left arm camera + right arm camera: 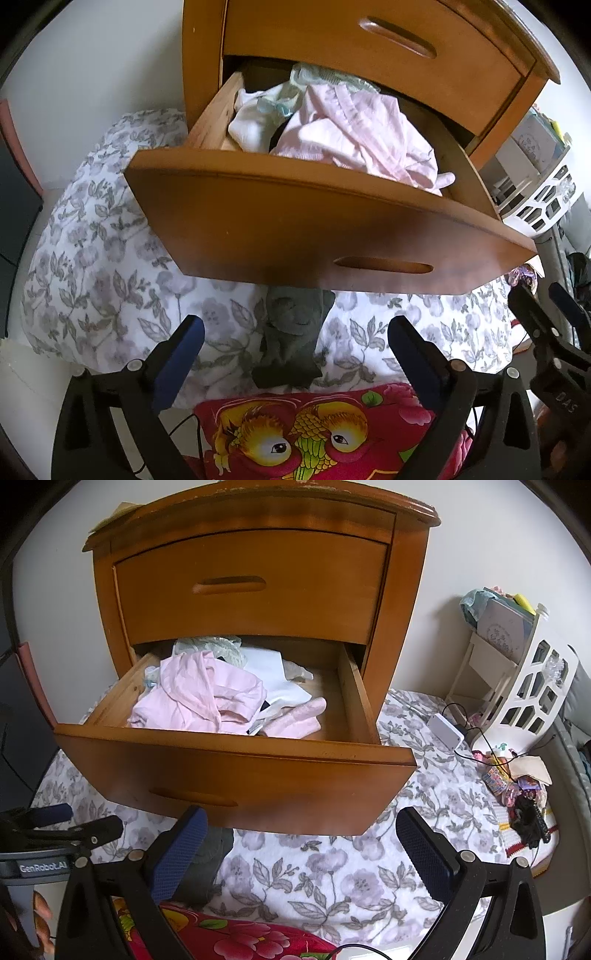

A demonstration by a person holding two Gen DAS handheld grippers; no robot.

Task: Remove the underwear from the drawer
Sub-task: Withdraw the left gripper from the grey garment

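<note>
The left gripper (295,354) gapes wide above a grey underwear piece (291,336) lying on the floral bedspread (92,266). The right gripper (301,845) hangs open and empty before the pulled-out drawer (236,771), pink clothes (207,698) heaped inside.

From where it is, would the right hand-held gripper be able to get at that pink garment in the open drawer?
Probably yes: the drawer is pulled out, the pink garment lies on top uncovered, and the right hand-held gripper stands open and empty below the drawer front, so it must first rise over it.
</note>
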